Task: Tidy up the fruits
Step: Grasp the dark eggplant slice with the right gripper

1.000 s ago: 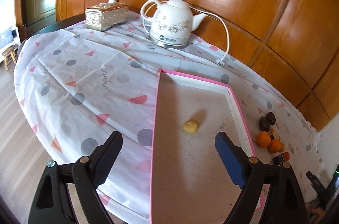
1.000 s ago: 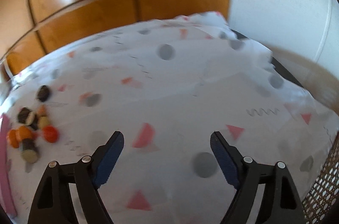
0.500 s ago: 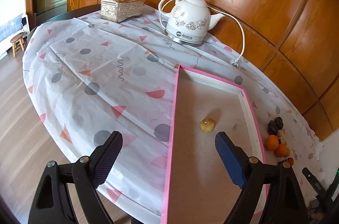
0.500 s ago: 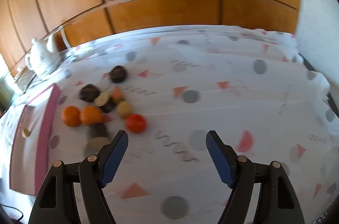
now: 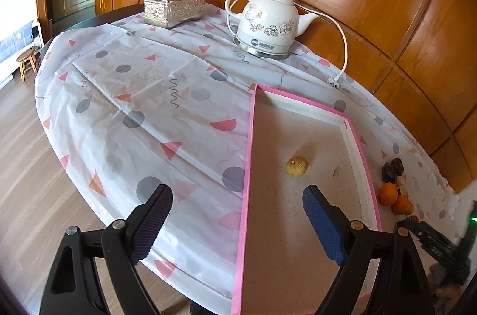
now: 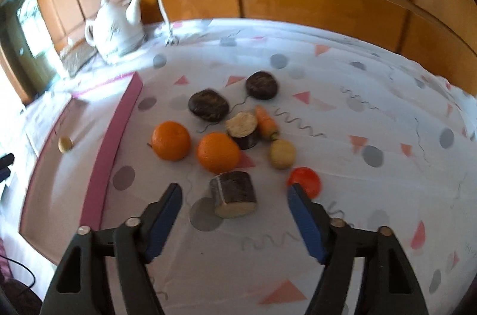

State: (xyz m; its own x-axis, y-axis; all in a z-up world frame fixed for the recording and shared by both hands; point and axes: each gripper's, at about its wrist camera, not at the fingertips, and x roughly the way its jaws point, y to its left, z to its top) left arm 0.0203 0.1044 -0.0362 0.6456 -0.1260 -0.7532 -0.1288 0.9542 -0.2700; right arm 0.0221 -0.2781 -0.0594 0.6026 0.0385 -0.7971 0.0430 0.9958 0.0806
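The right gripper [image 6: 232, 197] hangs over the fruit pile on the patterned tablecloth [image 6: 342, 70], its jaws closing but still apart. A dark cut log-shaped piece [image 6: 234, 194] lies between the fingertips, touched by neither. Two oranges [image 6: 171, 140] sit just beyond it, a red fruit [image 6: 305, 181] beside the right finger. The left gripper [image 5: 237, 209] stands spread wide and empty over the pink-rimmed tray [image 5: 249, 142], where one small yellow fruit [image 5: 296, 166] lies ahead of its fingers.
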